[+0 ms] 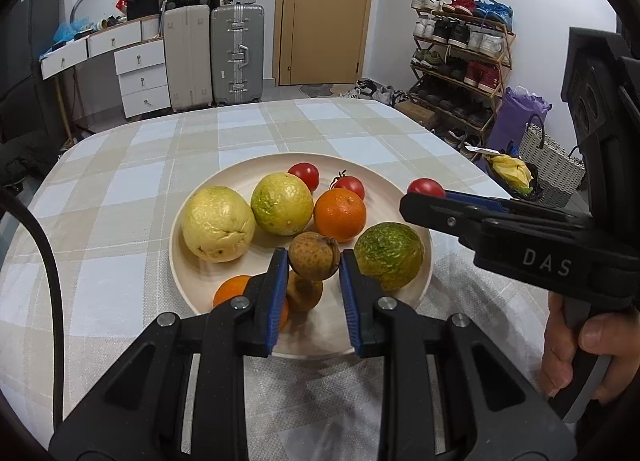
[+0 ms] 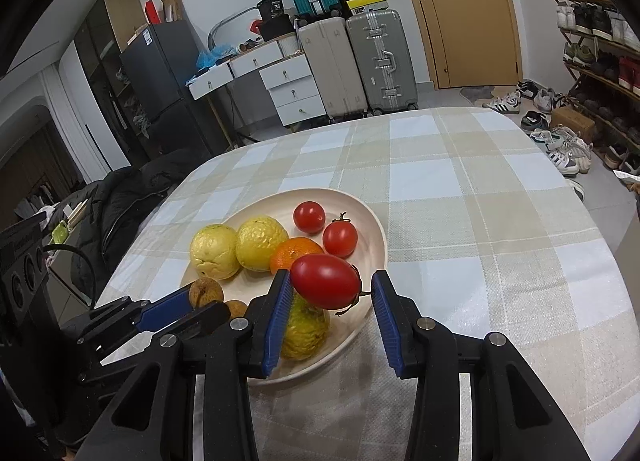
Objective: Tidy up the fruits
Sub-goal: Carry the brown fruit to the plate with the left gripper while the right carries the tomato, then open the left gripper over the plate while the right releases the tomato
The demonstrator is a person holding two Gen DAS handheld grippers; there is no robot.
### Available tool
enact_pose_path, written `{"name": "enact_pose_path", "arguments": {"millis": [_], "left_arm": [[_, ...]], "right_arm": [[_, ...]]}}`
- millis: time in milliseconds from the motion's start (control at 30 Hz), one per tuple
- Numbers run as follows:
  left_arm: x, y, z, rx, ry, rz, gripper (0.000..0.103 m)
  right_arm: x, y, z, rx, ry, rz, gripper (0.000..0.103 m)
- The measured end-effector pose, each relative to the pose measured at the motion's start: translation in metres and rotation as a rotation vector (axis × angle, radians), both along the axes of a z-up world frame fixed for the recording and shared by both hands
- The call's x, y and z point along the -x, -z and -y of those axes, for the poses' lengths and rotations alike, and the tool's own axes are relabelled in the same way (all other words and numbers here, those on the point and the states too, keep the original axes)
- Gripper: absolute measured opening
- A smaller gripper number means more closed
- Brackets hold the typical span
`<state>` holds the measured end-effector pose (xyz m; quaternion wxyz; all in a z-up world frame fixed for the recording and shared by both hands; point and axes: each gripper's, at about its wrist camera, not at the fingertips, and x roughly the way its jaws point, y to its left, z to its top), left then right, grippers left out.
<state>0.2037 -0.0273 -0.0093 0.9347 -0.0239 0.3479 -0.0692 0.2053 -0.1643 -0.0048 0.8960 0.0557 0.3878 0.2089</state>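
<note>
Left wrist view: left gripper (image 1: 314, 261) clamped tight on a brown longan (image 1: 314, 255), held above the plate (image 1: 188, 257). Right gripper (image 1: 426, 197) reaching in over the plate's right rim, pinching a tomato (image 1: 426, 186), "DAS" readable on its black body. Right wrist view: tomato (image 2: 325, 285) caught between narrowly parted blue pads (image 2: 280, 313), over the plate's near side. On the plate: two more tomatoes, oranges, yellow-green fruits.

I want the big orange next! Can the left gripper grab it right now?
Probably not yet. The left gripper is already shut on a small brown fruit, so it is full, though the orange lies uncovered on the plate.
</note>
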Motion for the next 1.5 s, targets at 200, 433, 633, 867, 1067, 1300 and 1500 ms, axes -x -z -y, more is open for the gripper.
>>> {"name": "enact_pose_path", "arguments": {"millis": [200,433,633,867,1067,1300,1500], "left_arm": [[-0.006,0.002,0.003,-0.002,0.0,-0.007,0.023],[-0.011,0.003,0.002,0.004,-0.009,-0.024,0.023],[-0.013,0.005,0.002,0.001,-0.018,-0.031,0.023],[-0.012,0.007,0.0,0.003,-0.022,-0.039,0.023],[0.004,0.002,0.0,0.012,0.006,-0.019,0.038],[0.042,-0.014,-0.007,-0.004,-0.014,0.075,0.083],[0.073,-0.025,-0.018,-0.047,-0.052,0.116,0.101]], "right_arm": [[-0.005,0.004,0.0,0.009,0.008,-0.009,0.042],[-0.008,0.007,-0.001,0.01,0.011,-0.017,0.042],[-0.008,0.007,0.0,0.005,0.008,-0.026,0.042],[-0.005,0.001,0.001,-0.005,0.007,-0.017,0.052],[0.007,-0.005,0.007,0.008,0.008,0.014,0.087],[0.026,-0.007,0.015,0.003,-0.018,0.032,0.103],[0.05,-0.011,0.017,0.0,-0.06,0.1,0.103]]}}
